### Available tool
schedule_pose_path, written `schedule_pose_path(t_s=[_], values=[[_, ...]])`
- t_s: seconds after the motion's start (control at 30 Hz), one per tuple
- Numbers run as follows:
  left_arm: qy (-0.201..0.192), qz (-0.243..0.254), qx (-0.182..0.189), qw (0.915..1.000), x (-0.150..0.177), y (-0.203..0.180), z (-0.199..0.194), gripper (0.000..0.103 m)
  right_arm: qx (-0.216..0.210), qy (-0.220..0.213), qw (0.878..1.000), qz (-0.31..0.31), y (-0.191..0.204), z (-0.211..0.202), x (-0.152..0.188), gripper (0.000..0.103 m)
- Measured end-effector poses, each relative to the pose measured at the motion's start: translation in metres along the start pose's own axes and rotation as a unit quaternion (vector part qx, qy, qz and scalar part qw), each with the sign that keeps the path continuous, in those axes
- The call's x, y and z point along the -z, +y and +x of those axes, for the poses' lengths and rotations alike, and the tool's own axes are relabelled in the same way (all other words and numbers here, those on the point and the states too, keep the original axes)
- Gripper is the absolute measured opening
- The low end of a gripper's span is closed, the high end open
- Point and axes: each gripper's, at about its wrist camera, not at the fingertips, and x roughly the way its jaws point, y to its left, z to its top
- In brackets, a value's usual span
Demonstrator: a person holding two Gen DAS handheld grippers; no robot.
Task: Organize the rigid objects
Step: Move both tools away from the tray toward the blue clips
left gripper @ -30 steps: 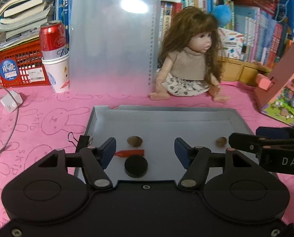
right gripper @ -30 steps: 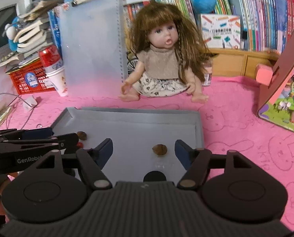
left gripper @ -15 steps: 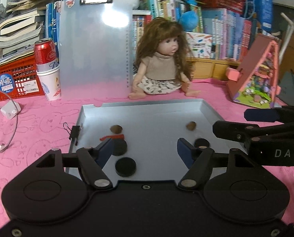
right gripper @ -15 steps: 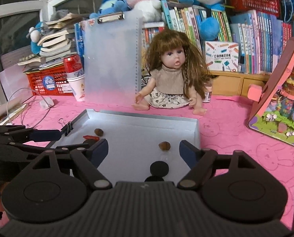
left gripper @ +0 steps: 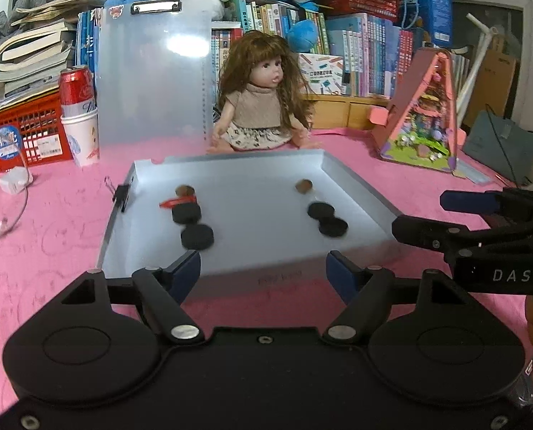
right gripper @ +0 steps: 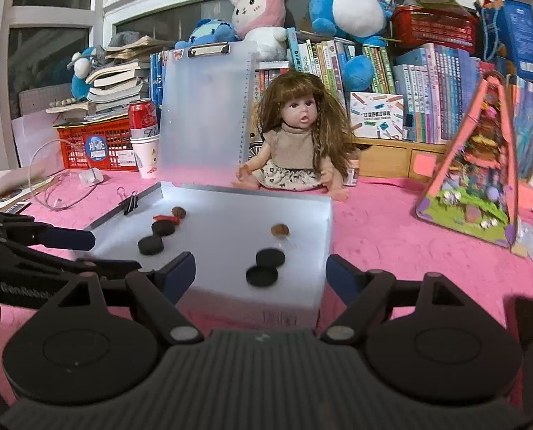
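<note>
So, L→R: left gripper (left gripper: 262, 268), jaws opening, nothing betw. them, sits near side of tray (left gripper: 359, 182). Left disc pair (left gripper: 191, 224) just beyond, right disc pair (right gripper: 266, 267) ahead of right gripper (right gripper: 261, 268), wide apart, empty.

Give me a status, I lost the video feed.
Left gripper empty, jaws opening; right gripper open, empty. Four black discs, two brown nuts lie in the grey tray. Nothing blocking.
</note>
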Motion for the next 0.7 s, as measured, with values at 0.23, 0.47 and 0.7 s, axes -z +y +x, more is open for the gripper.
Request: schedule_pose_path(t_s=[0.23, 0.47, 0.7], values=[[0.03, 0.008, 0.008, 0.9995, 0.036, -0.001, -0.016, 0.075, -0.024, 0.02, 0.999, -0.02, -0.002, -0.015, 0.036, 0.088], [0.029, 0.04, 0.008, 0.9987, 0.053, -0.007, -0.039, 0.073, -0.069, 0.031, 0.995, -0.06, 0.015, -0.028, 0.054, 0.088], [0.042, 0.051, 0.012, 0.9978, 0.062, -0.011, -0.044, 0.072, -0.073, 0.047, 0.991, -0.104, 0.034, -0.026, 0.063, 0.088]])
